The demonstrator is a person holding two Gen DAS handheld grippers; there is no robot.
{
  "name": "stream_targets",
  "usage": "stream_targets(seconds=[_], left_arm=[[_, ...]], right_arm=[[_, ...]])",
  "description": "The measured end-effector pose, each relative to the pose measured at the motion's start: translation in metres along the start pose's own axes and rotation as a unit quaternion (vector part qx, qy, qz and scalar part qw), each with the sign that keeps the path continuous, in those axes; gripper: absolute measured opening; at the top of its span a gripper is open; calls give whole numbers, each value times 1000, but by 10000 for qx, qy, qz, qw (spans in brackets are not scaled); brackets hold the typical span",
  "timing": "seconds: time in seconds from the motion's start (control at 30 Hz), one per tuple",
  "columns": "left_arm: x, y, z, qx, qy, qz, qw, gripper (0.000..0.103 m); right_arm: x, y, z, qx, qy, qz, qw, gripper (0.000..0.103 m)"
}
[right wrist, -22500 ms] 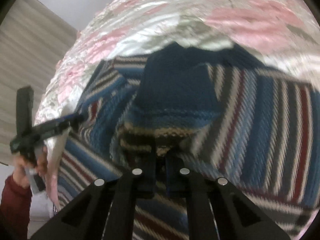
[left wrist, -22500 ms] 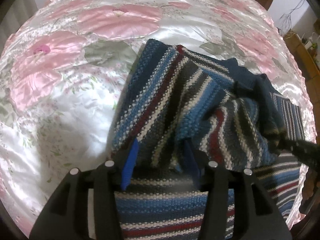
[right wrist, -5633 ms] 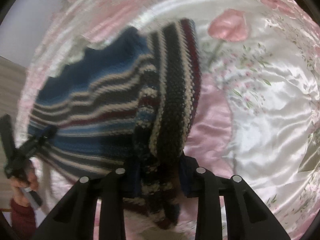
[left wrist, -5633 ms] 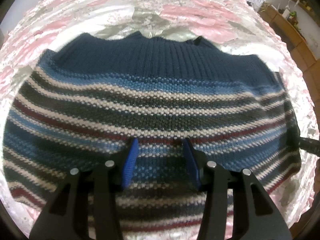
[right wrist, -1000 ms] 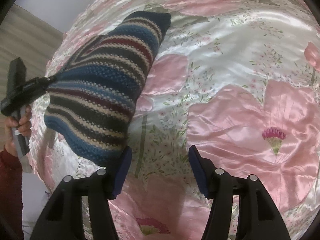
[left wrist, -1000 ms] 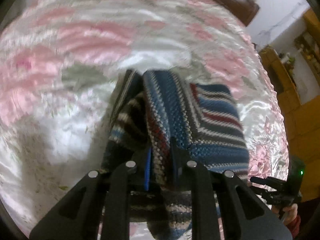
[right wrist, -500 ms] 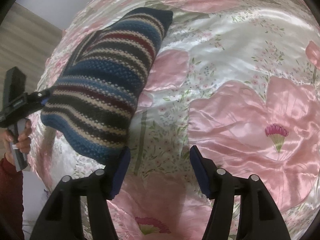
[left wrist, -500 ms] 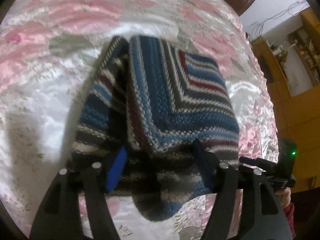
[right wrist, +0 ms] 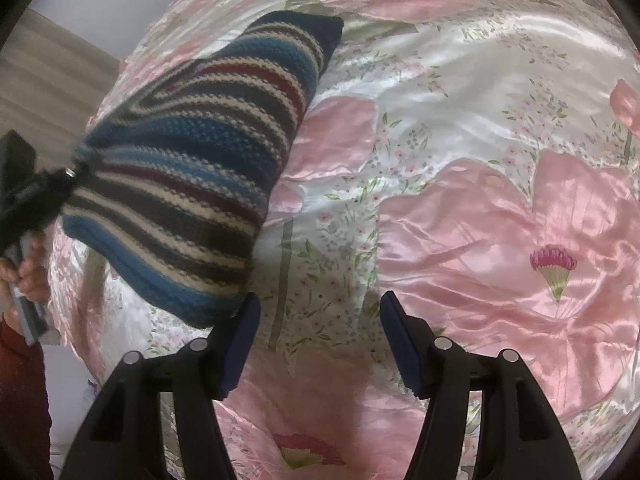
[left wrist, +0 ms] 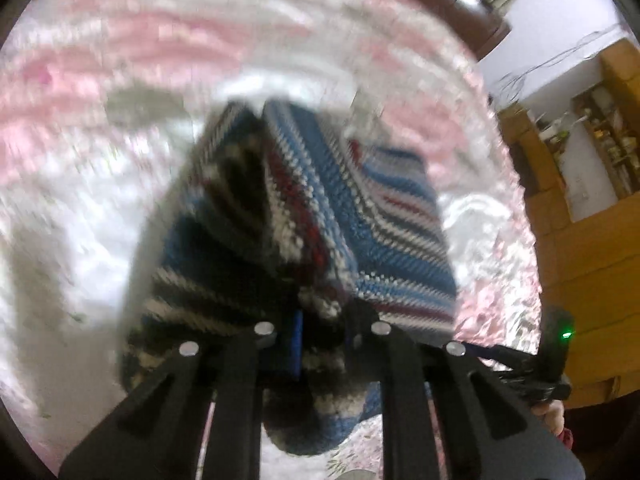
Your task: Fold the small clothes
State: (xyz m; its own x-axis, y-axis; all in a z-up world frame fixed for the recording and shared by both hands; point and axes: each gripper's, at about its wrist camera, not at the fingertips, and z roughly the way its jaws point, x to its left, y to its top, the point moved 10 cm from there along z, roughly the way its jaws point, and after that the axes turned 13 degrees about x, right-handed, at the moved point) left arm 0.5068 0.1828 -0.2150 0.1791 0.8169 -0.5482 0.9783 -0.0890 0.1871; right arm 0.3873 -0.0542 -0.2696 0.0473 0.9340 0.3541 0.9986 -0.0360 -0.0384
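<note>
Left tongs (left wrist: 322, 338) clenched on folded striped sweater (right wrist: 192, 168), lower centre; right tongs (right wrist: 318, 340) released over bed (right wrist: 460, 208), sweater just upper left of them

A home bedroom, by the look of it. Shown by a wide bed spread with a glossy satin bedspread (right wrist: 460, 128), white with big pink flowers and green stems. Beyond the bedspread's far edge, a dark wooden headboard (left wrist: 452, 4) against a pale wall. To the right of the bedspread, yellow wooden cabinets (left wrist: 592, 248) with open shelves (left wrist: 608, 148) crowded with small household items, too small to tell apart.
</note>
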Motion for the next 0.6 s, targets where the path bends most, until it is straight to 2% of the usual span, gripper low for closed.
stream_targets(seconds=[0.17, 0.3, 0.37, 0.43, 0.6], left_arm=[[33, 12, -36, -346, 343, -137, 9987, 13], [81, 9, -23, -233, 801, -398, 9957, 13], [95, 3, -8, -85, 764, -520, 9957, 13], [99, 1, -2, -153, 642, -565, 9962, 13], [72, 4, -10, -336, 348, -328, 9983, 13]], right_arm=[[4, 1, 1, -10, 45, -37, 10000, 63], [4, 1, 6, 37, 34, -58, 10000, 63], [5, 1, 10, 71, 33, -43, 10000, 63], [6, 1, 12, 102, 33, -51, 9999, 63], [12, 6, 14, 138, -40, -127, 9998, 63]])
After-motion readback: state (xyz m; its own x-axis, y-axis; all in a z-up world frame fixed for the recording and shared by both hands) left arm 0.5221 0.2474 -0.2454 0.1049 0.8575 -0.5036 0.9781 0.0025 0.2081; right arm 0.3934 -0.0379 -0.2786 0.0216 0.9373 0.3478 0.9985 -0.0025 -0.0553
